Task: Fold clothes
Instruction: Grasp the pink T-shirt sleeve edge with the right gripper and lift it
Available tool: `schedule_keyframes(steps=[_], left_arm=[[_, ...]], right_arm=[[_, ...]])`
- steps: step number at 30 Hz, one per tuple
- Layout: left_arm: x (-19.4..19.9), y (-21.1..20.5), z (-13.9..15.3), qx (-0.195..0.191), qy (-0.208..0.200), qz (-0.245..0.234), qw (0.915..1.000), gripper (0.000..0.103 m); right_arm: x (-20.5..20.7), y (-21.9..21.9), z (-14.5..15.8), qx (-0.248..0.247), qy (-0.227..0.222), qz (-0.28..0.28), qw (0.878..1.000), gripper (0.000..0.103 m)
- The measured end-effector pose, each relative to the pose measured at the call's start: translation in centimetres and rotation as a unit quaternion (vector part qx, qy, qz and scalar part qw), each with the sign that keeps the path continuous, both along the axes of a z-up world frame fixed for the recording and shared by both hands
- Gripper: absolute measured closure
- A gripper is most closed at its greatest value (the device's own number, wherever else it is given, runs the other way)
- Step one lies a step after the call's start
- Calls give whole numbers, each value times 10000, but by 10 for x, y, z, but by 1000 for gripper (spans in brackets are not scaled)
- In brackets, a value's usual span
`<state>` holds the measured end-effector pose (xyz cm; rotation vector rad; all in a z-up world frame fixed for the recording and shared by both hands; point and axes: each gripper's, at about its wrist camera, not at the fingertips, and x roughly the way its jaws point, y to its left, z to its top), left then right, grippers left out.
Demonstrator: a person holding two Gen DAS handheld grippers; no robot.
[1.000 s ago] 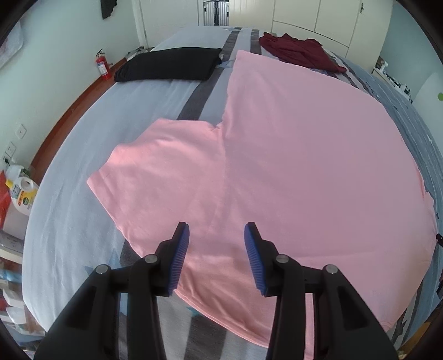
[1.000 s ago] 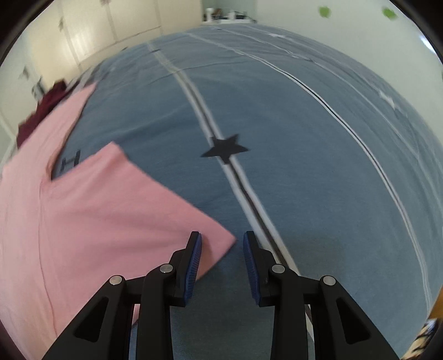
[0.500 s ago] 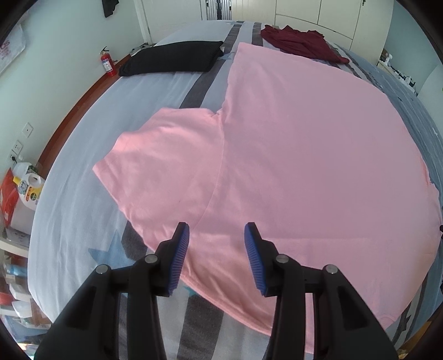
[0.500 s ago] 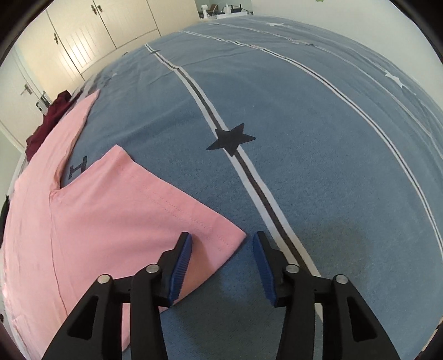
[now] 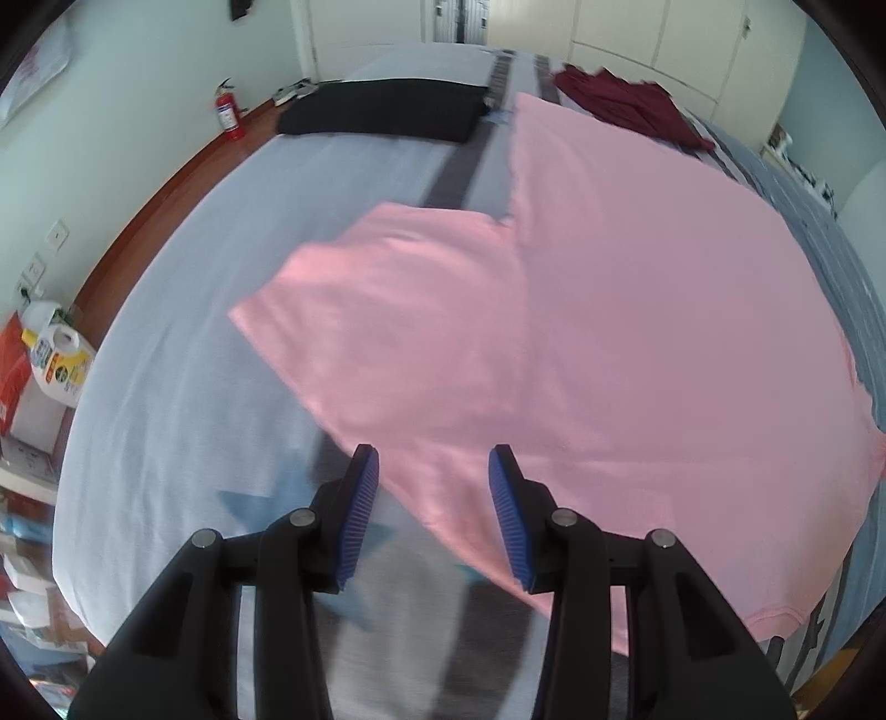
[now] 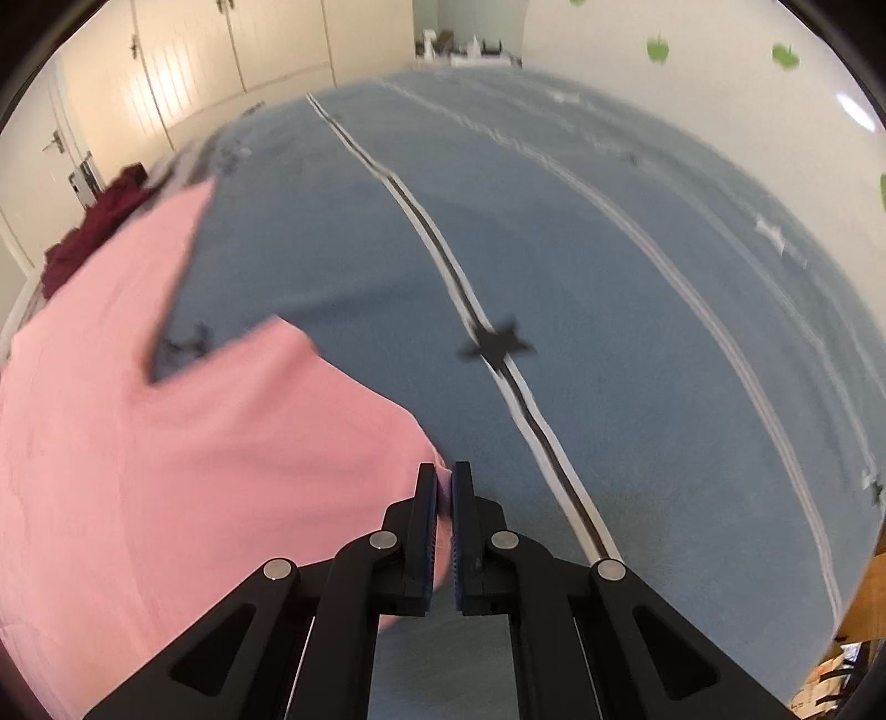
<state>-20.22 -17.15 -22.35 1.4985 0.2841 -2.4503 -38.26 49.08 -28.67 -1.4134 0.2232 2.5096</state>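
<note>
Right fingers (image 6: 446,487) just closed pinching pink shirt (image 6: 183,471) sleeve, left fingers (image 5: 433,487) spread.

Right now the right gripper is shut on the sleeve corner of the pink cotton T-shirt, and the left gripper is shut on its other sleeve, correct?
Not quite. The right gripper is shut on the pink cotton T-shirt, but the left wrist view shows the left gripper open above the shirt's edge, gripping nothing.

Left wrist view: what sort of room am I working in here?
Most likely a bedroom: a wide bed under a grey and blue striped cover, a black pillow at its far end, and cream wardrobe doors along the back wall.
</note>
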Motion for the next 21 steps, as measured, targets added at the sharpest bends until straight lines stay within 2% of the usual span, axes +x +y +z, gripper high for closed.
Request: schedule_keyframes(steps=[2,5,8,10,13,16,18,21], left_arm=[[10,-23,1,82,37,91,9999,65],[28,-60,3,219,54,242,9995,65],[46,-96,8,299,73,277,9991,65],[56,-119,16,276,147,226,9993,65],[66,-152,25,348,254,177,9989,65],[72,-176,29,404,311,51,9987,65],[74,-185,26,377,319,-29,9988,65],[73,-192,14,522,233,-76,9983,65]], right_arm=[[10,-32,34,234,268,266,9990,99],[5,-107,78,341,625,787,9944,99],[14,-207,114,331,926,1532,9833,99],[24,-287,123,139,975,2112,9725,99],[38,-412,117,-297,949,2894,9520,99],[49,-512,87,-755,819,3360,9353,99],[63,-561,58,-1068,615,3472,9297,99],[78,-614,11,-1280,155,3581,9247,99]])
